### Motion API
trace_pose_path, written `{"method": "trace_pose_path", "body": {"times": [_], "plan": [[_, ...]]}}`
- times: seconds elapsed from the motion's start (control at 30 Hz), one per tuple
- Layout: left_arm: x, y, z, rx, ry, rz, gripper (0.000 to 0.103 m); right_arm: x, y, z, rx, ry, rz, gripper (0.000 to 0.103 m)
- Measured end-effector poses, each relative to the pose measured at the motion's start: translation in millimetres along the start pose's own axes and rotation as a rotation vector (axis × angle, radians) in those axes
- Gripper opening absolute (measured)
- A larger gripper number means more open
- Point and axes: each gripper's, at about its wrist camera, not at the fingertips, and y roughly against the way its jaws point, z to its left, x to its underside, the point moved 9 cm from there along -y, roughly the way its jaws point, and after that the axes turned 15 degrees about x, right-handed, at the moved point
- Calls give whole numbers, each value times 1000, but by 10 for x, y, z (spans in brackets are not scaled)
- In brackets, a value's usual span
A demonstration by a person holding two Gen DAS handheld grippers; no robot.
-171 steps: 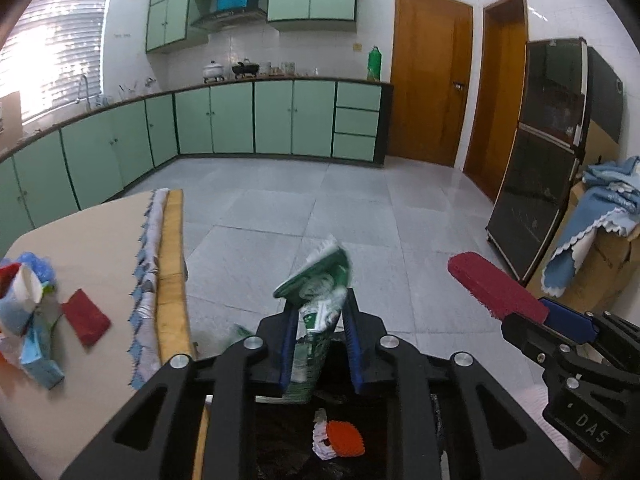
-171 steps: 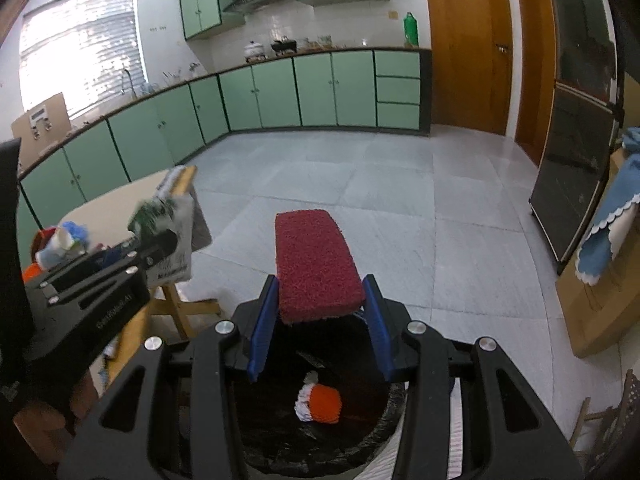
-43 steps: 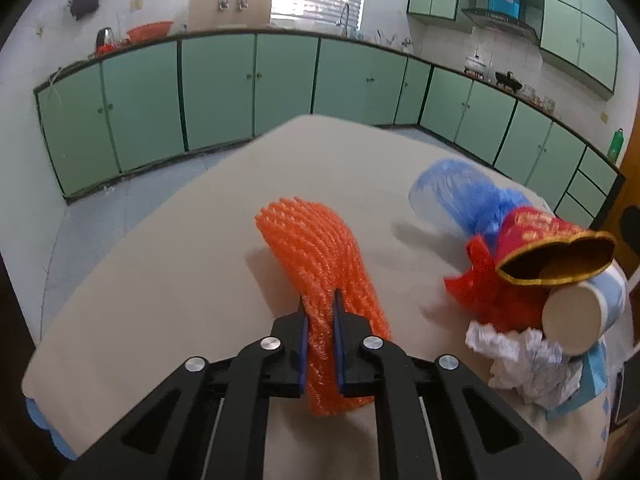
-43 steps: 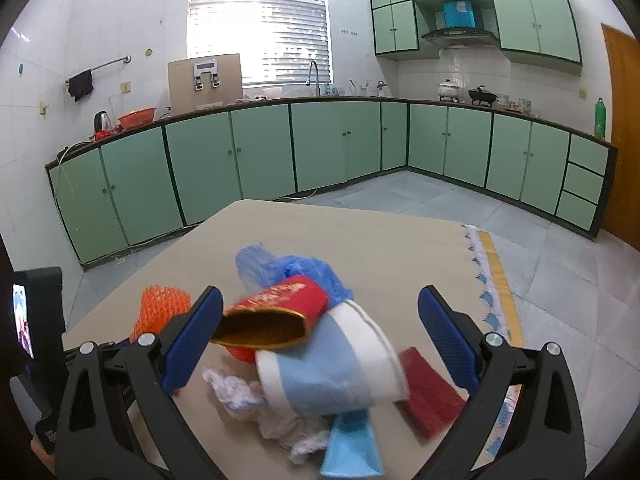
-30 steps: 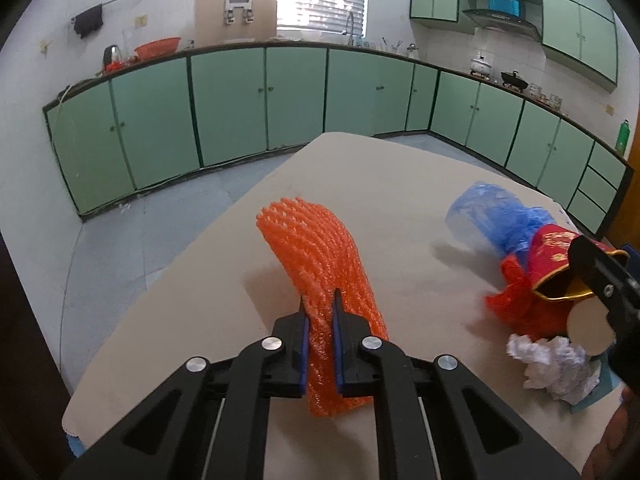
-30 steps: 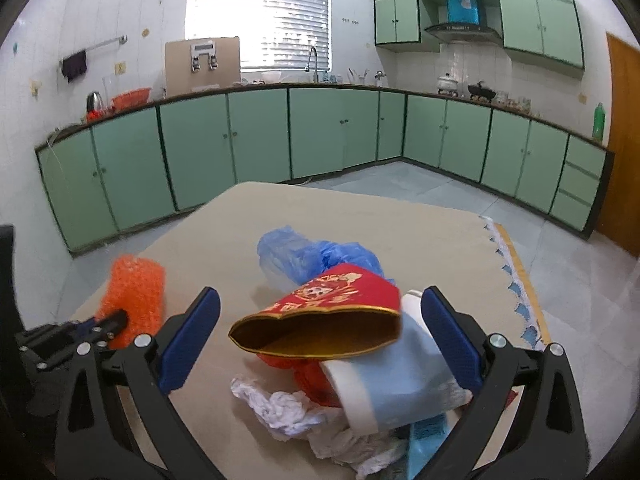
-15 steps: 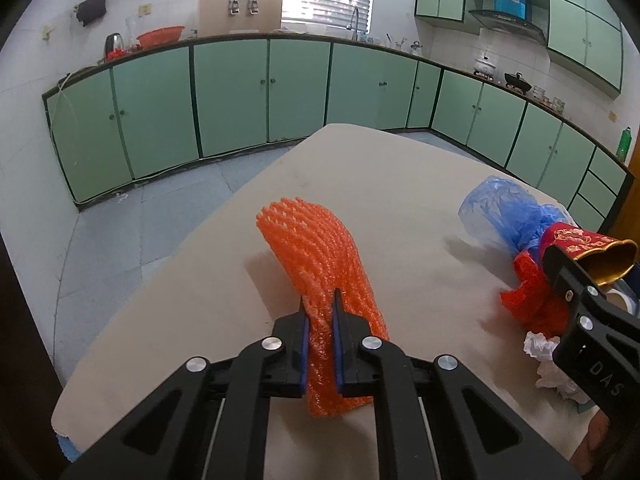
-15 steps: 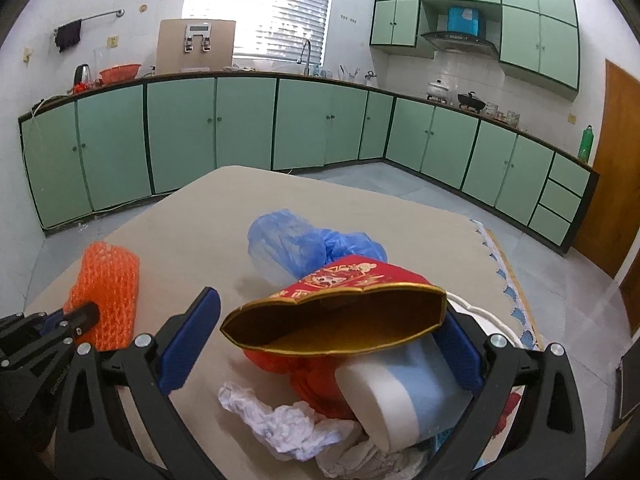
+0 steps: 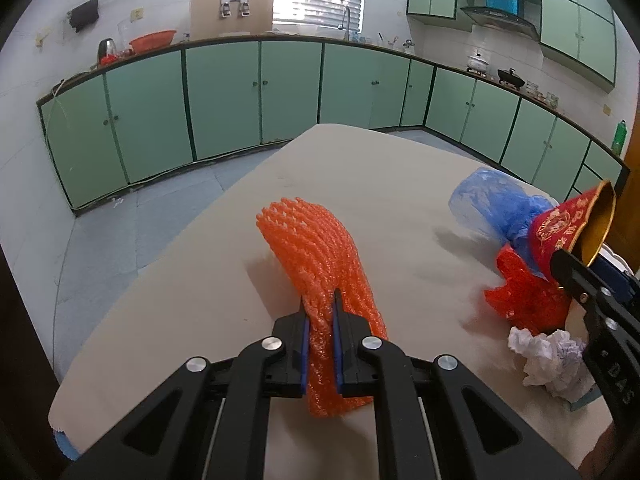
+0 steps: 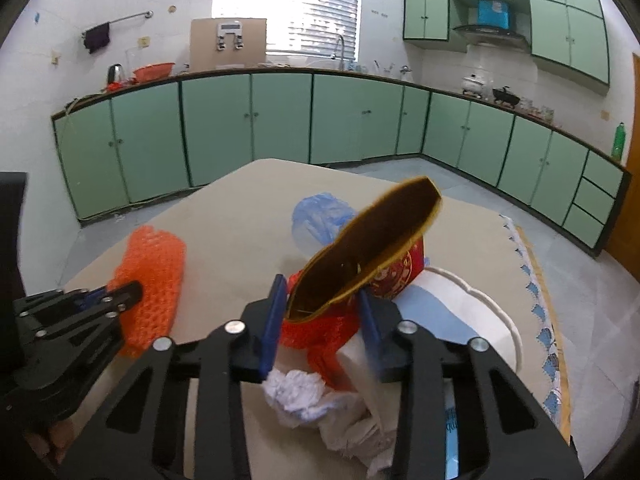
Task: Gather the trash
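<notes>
My left gripper is shut on an orange foam net that lies on the beige table. The net and left gripper also show at the left of the right wrist view. My right gripper has its jaws closing on a red pouch with gold lining. The pouch is between the pads, squeezed and tipped up to the right. It sits on top of a pile of trash. In the left wrist view the pouch shows at the right edge.
The pile holds a blue plastic bag, red netting, crumpled white paper and a white and blue paper cup. Green cabinets line the walls beyond the table's edge. A fringed cloth border runs down the table's right side.
My right gripper's jaws went from wide apart to narrow around the red pouch, whose mouth has narrowed and tipped up. The left gripper and orange net have stayed put.
</notes>
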Motion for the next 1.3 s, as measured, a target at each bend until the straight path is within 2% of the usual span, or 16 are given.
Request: {"method": "trace_pose_path", "body": {"times": [0.1,0.13,0.17,0.2,0.3,0.37,0.77,0.87,1.1,1.3], "plan": [[10,0,-14,4,-2,1,9,-11,59,-34,-5,1,-9,34],[8,-2,-19,4,-3,2,9,-22,65,-45,0,-4,-9,40],[9,-1,-23,5,-5,3,9,-40,72,-65,5,-15,-9,60],[8,0,-26,5,-7,3,9,-69,86,-90,12,-31,-16,71],[19,-7,-31,6,-10,5,9,-150,124,-41,13,-44,-34,77],[16,-11,-19,6,-7,5,9,-183,122,-24,14,-45,-38,80],[33,-7,83,-2,13,5,9,-145,2,106,6,-6,-6,80],[43,2,72,4,16,6,9,-138,75,4,9,-24,-29,81],[64,54,-127,42,-1,-1,9,-7,156,-465,87,-41,-24,84],[115,89,-329,68,-8,8,9,101,134,-581,61,-20,-20,89]]}}
